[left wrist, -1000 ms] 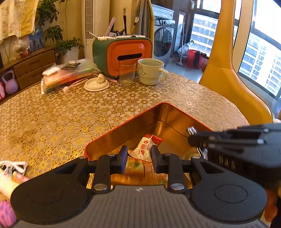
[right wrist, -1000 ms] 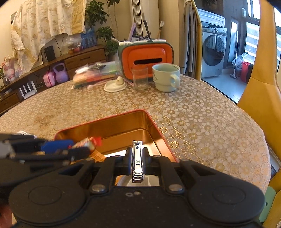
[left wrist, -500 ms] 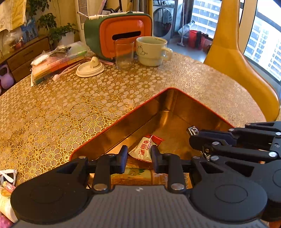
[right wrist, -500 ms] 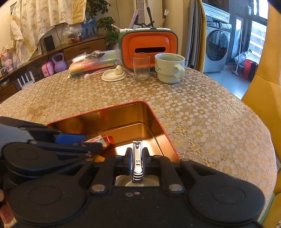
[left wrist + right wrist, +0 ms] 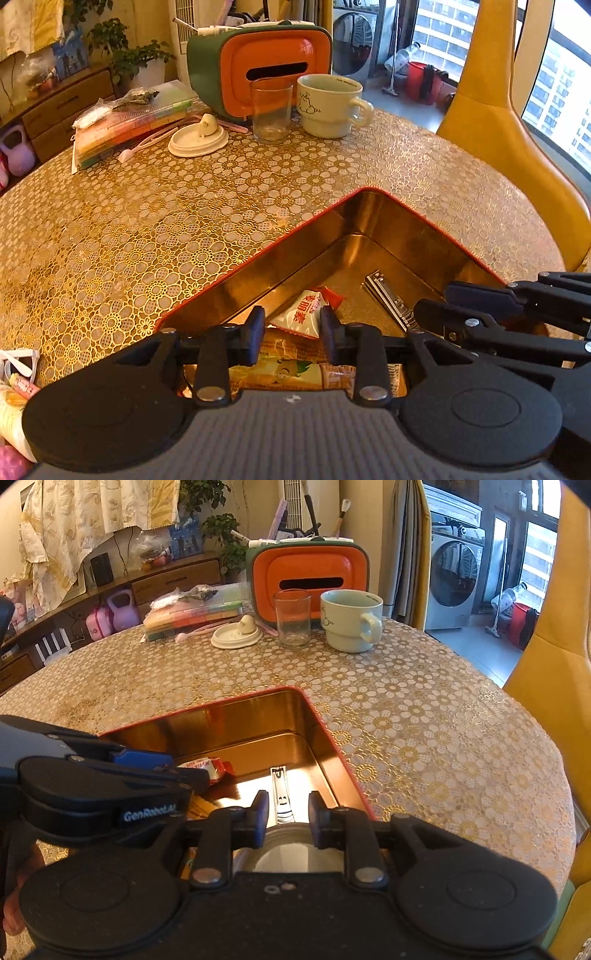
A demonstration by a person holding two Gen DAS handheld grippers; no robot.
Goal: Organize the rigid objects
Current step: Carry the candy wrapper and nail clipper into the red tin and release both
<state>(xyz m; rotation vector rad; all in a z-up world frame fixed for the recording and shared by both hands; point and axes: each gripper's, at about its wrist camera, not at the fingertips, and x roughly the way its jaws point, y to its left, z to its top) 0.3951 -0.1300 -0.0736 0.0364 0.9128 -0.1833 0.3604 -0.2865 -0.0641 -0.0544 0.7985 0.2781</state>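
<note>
- Sunlit dining room: a round table under a gold flower-pattern cloth (image 5: 155, 236), a yellow chair (image 5: 495, 122) by the window, a washing machine (image 5: 452, 576) further back.
- On the table's far side I see an orange and green tissue box (image 5: 266, 70), an empty glass (image 5: 271, 110) and a pale mug (image 5: 328, 107) with a small cartoon animal printed on it.
- Nearest me sits an open tin (image 5: 402, 225) with a red rim and a gold inside; both my grippers hang over it.
- My right gripper (image 5: 284, 814) has just been opening; its jaws now stand apart, and the nail clipper (image 5: 280, 794) lies flat on the tin floor, clear of both pads.
- The clipper's long axis runs straight away from the right jaws, just ahead of them and between their lines, so the right hand is much the nearer if I have to shift it.
- My left gripper (image 5: 291, 332) has also just been opening; its jaws are apart, and the white and red snack packet (image 5: 306, 312) lies beyond them in the tin, apparently untouched.
- From the left view the clipper (image 5: 388, 299) lies right of the packet, pointing toward the tin's far corner.
- Readable writing: "GenRobot.AI", partly cut off, on the left gripper's side; red characters on the packet that I cannot make out.
- Other wrappers and a round metal lid lie below the jaws, partly hidden.
</note>
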